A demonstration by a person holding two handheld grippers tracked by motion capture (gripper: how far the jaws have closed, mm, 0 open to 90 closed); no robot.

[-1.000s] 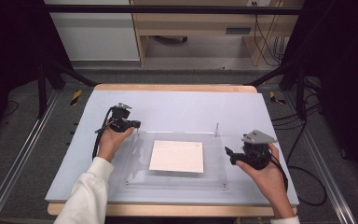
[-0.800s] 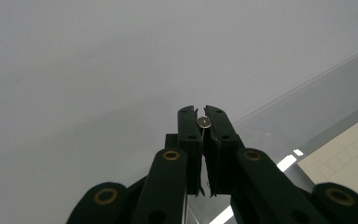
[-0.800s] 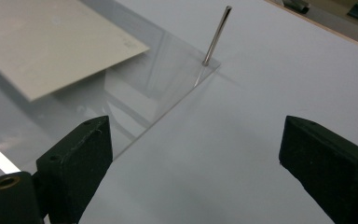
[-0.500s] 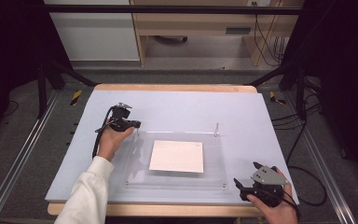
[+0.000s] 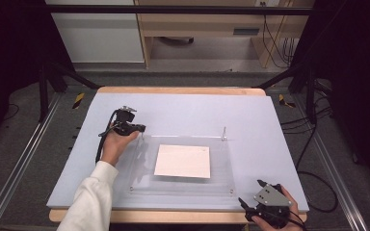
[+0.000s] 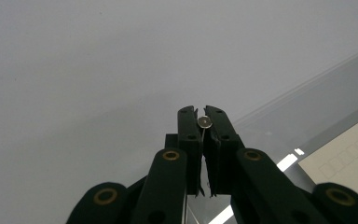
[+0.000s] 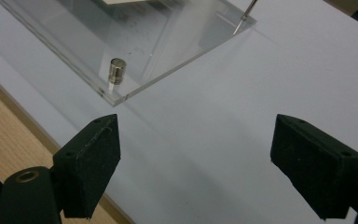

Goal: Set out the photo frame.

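At the far-left corner of the clear acrylic plate (image 5: pixel 183 185) our left gripper (image 6: pixel 204 122) pinches a small metal pin (image 6: pixel 205 122), while our right gripper (image 7: pixel 196 163) hovers wide open and empty near the front-right corner's standoff (image 7: pixel 117 71) — the pin work seems barely underway.

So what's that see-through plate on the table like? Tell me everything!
The clear plate looks like thick acrylic, a flat rectangle lying on the pale blue mat. A cream sheet lies at its middle. Small metal studs sit at its corners, with a thin pin upright at the far right one. The left gripper is shut on the far-left corner stud.
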